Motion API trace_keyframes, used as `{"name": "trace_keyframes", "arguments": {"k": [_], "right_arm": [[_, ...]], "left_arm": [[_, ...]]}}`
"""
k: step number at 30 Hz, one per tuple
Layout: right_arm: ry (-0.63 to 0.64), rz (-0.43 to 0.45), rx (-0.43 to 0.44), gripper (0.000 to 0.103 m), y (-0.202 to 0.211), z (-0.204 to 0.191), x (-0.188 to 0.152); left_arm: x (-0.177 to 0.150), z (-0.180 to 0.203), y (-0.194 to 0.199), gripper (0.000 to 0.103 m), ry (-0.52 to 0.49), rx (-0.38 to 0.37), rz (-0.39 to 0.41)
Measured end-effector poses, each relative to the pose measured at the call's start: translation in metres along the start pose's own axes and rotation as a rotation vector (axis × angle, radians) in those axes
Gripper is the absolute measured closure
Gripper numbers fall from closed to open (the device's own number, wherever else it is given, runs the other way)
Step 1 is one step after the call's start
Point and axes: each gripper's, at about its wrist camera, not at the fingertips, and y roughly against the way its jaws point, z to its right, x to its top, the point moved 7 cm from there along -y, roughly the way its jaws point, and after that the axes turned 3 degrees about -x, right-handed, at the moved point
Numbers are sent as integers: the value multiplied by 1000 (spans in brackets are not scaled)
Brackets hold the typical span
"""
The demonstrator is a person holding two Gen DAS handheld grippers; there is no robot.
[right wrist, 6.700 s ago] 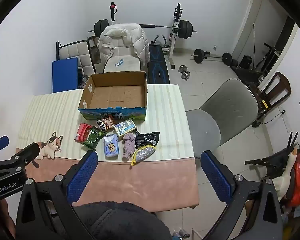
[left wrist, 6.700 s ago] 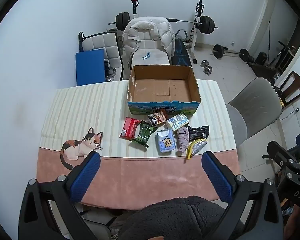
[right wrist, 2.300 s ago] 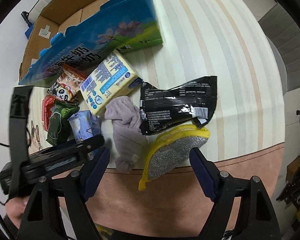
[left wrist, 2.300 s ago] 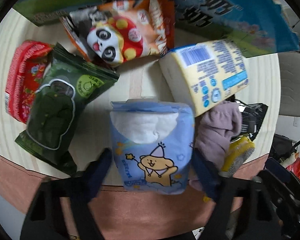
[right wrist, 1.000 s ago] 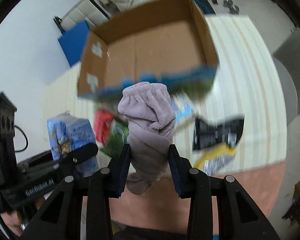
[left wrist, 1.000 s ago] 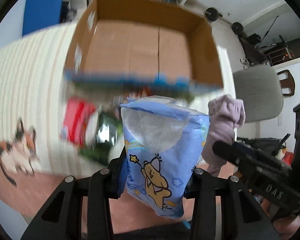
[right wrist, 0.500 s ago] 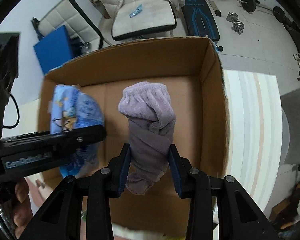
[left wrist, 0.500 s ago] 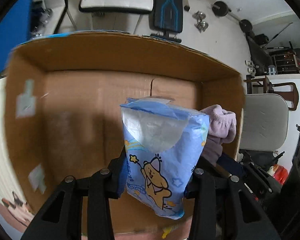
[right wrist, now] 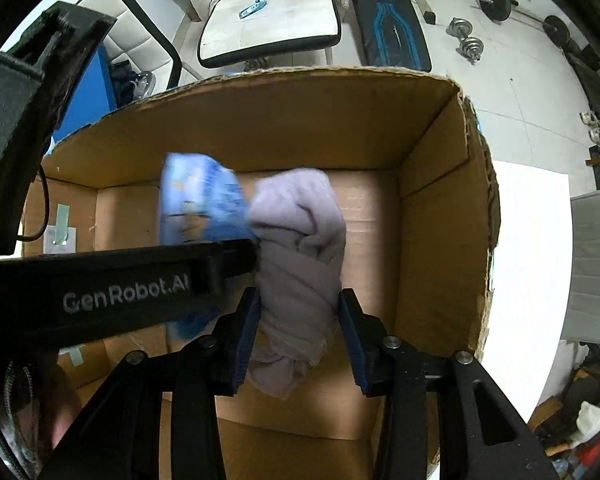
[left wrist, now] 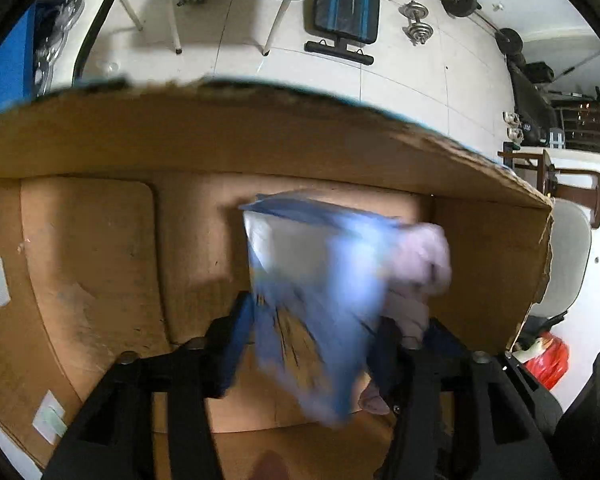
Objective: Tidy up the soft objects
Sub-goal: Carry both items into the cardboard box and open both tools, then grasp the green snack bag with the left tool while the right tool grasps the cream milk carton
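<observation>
Both grippers hang over the open cardboard box (left wrist: 100,240) (right wrist: 440,200). In the left wrist view the blue tissue pack (left wrist: 316,280) is motion-blurred between the spread fingers of my left gripper (left wrist: 332,332), dropping toward the box floor. My right gripper (right wrist: 298,320) is shut on the lilac cloth (right wrist: 300,248), held upright above the box floor. The cloth also shows in the left wrist view (left wrist: 420,264), just right of the pack. The pack shows in the right wrist view (right wrist: 196,204) behind the left gripper's black body.
The box walls rise on all sides; its right wall (right wrist: 472,220) is close to the cloth. Beyond it stand a white chair (right wrist: 276,12), a weight bench (right wrist: 388,12), dumbbells (left wrist: 418,24) and a grey chair (right wrist: 596,264).
My left gripper's fingers have opened and the blue tissue pack is slipping down, blurred. Both grippers have dropped lower into the box. The right gripper still holds the cloth.
</observation>
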Motion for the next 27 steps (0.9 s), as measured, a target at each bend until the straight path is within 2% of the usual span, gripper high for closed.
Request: {"name": "trace_keyframes", "arguments": {"k": [1,2,3,5,8,10,15,18,27], "right_arm": [[0,2,-7,59,2,2,-2],[3,5,-15,55,1,3,2],[6,8,-26,44,4,3,0],[2,12,-49,35,9,6,-2],[0,23,-83,34,16,11,-5],[-3,25,-101,28,22,13,-9],[1,37,-113,10,36,11,-20],[-17,38,-85,1,40,8,-30],[-30,74,-62,0,64,-6,-62]], "left_arm": [[-3,1,4,29,-15,17,14],[-6,0,9,20,-24,35,30],[-8,-2,14,16,-30,53,45],[-16,-5,22,13,-42,84,65],[-27,-10,38,11,-57,132,111],[-35,-12,47,3,-72,158,136],[-67,-30,71,2,-77,168,178],[-81,-34,80,2,-71,173,199],[-114,-37,108,2,-82,222,271]]}}
